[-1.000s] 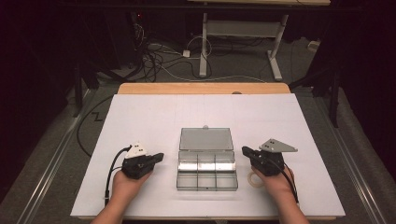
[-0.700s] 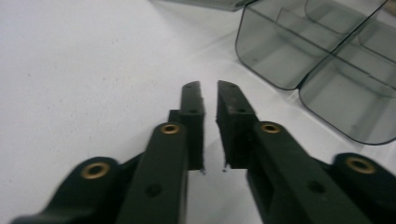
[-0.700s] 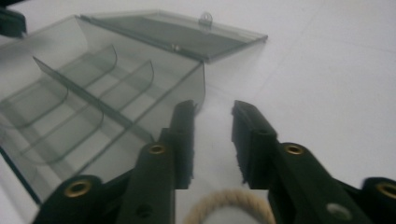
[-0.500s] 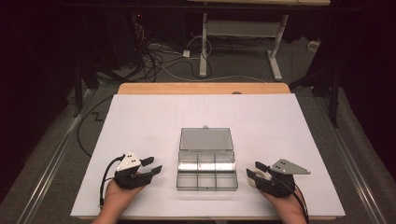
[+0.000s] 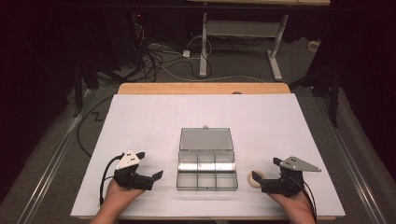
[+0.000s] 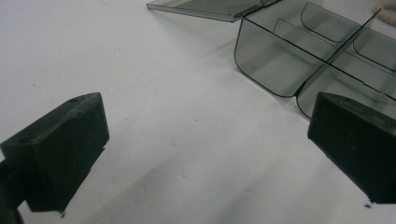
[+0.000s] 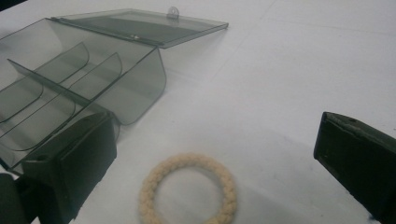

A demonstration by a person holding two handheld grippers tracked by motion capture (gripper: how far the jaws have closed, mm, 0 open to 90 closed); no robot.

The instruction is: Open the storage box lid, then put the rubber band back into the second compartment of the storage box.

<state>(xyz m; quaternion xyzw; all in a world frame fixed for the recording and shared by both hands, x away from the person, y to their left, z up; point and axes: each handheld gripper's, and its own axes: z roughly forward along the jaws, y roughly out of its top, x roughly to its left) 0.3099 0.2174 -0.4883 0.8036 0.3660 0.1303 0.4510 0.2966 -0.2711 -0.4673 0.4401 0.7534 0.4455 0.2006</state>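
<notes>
Both tools' jaws have just been opening and stand apart, nothing between them. The right tool (image 5: 259, 181) faces a ring (image 5: 255, 179) near the worktop's (image 5: 140, 116) front edge, beside the open box (image 5: 207, 158); the left tool (image 5: 156, 178) flanks the box's other side.

A white-covered counter (image 5: 140, 121) carries an open smoke-grey compartment box (image 5: 207, 163) at its centre; a cream braided ring (image 5: 255, 179) lies at the box's four o'clock.

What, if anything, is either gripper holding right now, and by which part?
Nothing is held. The left gripper has open jaws over bare white table. The right gripper has open jaws, with the cream braided ring lying untouched between them.
</notes>
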